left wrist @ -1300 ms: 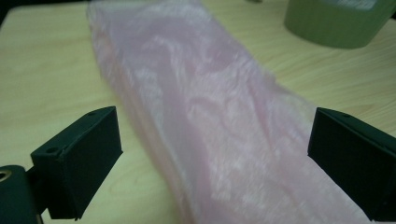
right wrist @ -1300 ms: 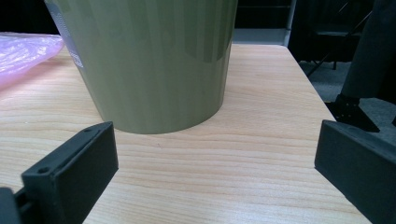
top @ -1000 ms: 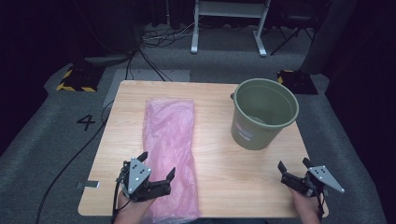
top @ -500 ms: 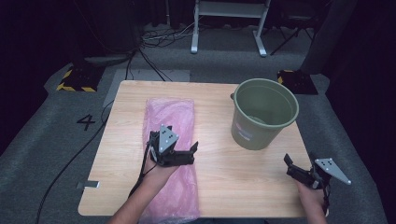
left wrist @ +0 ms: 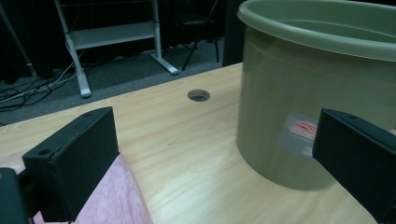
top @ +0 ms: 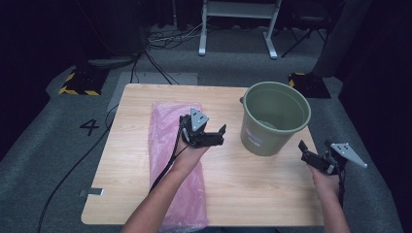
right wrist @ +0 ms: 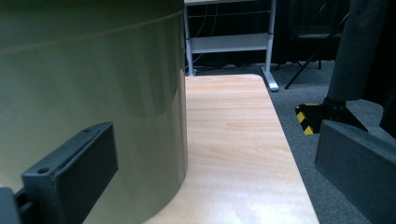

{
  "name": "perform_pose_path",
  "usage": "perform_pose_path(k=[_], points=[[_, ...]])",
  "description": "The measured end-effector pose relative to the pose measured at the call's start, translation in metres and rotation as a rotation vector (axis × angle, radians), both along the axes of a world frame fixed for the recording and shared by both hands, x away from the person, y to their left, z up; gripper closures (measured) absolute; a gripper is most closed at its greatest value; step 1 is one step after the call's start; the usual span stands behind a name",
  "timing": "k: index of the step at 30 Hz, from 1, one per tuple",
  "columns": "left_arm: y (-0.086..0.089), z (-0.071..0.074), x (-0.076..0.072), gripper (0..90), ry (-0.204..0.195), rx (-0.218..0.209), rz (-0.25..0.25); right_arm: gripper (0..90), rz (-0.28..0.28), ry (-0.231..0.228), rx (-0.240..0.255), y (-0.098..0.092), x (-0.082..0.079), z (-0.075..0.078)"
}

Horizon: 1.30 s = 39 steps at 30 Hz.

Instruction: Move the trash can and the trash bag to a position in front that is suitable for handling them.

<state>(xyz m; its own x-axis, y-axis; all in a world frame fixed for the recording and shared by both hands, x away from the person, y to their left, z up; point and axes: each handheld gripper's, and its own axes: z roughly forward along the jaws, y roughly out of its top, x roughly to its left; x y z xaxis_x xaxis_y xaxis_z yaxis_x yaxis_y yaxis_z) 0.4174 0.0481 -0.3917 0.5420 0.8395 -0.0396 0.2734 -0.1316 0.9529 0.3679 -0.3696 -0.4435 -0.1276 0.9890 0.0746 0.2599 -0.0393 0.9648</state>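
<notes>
Two grippers show from above: the left gripper (top: pixel 208 136), jaws wide, hovers over a pink bag (top: pixel 170 145) lying lengthwise front-to-back on the table (top: pixel 233 194); the right gripper (top: pixel 316 156), also wide, sits beside a green bucket (top: pixel 274 119). Left gripper view: bucket (labelled) upright ahead. Right gripper view: bucket wall close at left.

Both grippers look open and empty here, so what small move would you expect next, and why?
Probably the left gripper drops onto the pink bag to pinch it. It hovers open above the bag's right edge, holding nothing, and the green bucket stands empty beside it. The right gripper, also open, waits near the bucket.
</notes>
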Motion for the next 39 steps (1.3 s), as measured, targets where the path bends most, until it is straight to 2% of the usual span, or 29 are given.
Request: perform_pose_path(k=[2, 4, 5, 8, 10, 12, 13, 16, 17, 19, 22, 24, 25, 26, 27, 30, 31, 33, 37, 39], points=[[-0.002, -0.001, 0.008, 0.4, -0.011, -0.001, 0.003, 0.0, 0.008, -0.003, -0.008, 0.001, 0.007, 0.003], [-0.004, -0.003, 0.02, 0.4, -0.007, -0.03, 0.007, 0.0, 0.009, -0.008, -0.009, -0.001, 0.018, 0.009], [-0.005, -0.004, 0.024, 0.4, -0.005, -0.042, 0.004, 0.0, 0.009, -0.008, -0.009, -0.001, 0.018, 0.009], [-0.009, -0.009, 0.039, 0.1, -0.002, -0.062, 0.008, 0.0, -0.007, -0.021, 0.019, -0.005, 0.028, 0.013], [-0.013, -0.013, 0.047, 0.0, -0.009, -0.074, 0.015, 0.0, -0.004, -0.033, 0.021, -0.006, 0.038, 0.014], [-0.015, -0.017, 0.056, 0.0, 0.008, -0.092, 0.015, 0.0, -0.006, -0.032, 0.015, -0.006, 0.041, 0.014], [-0.017, -0.019, 0.06, 0.0, 0.004, -0.088, 0.026, 0.0, -0.011, -0.037, -0.002, -0.006, 0.045, 0.013], [-0.023, -0.025, 0.072, 0.0, 0.028, -0.085, 0.034, 0.0, -0.026, -0.093, -0.031, -0.008, 0.054, 0.009], [-0.026, -0.027, 0.078, 0.0, 0.035, -0.077, 0.041, 0.0, -0.027, -0.097, -0.028, -0.009, 0.057, 0.008], [-0.031, -0.03, 0.088, 0.0, 0.038, -0.088, 0.038, 0.0, -0.029, -0.082, -0.015, -0.012, 0.066, 0.004], [-0.035, -0.034, 0.104, 0.0, 0.081, -0.173, 0.033, 0.0, -0.012, -0.094, 0.001, -0.014, 0.076, -0.002], [-0.038, -0.036, 0.111, 0.0, 0.099, -0.187, 0.021, 0.0, -0.005, -0.053, -0.025, -0.014, 0.084, -0.006], [-0.039, -0.037, 0.116, 0.0, 0.106, -0.222, -0.023, 0.0, -0.001, -0.037, -0.034, -0.014, 0.087, -0.007], [-0.038, -0.037, 0.121, 0.0, 0.112, -0.249, -0.046, 0.0, 0.004, -0.023, -0.05, -0.014, 0.091, -0.008], [-0.037, -0.037, 0.124, 0.0, 0.113, -0.244, -0.047, 0.0, 0.005, -0.018, -0.067, -0.014, 0.095, -0.008], [-0.041, -0.036, 0.13, 0.0, 0.111, -0.194, -0.062, 0.0, 0.034, 0.002, -0.087, -0.013, 0.103, -0.006], [-0.044, -0.036, 0.13, 0.0, 0.099, -0.166, -0.085, 0.0, 0.041, 0.0, -0.092, -0.013, 0.105, -0.005], [-0.049, -0.036, 0.129, 0.0, 0.084, -0.104, -0.091, 0.0, 0.073, 0.003, -0.086, -0.012, 0.108, -0.003], [-0.044, -0.033, 0.128, 0.2, 0.1, -0.105, -0.122, 0.0, 0.129, -0.001, -0.087, -0.013, 0.111, -0.003], [-0.039, -0.032, 0.123, 0.3, 0.096, -0.087, -0.138, 0.2, 0.155, -0.003, -0.084, -0.012, 0.11, -0.003]])
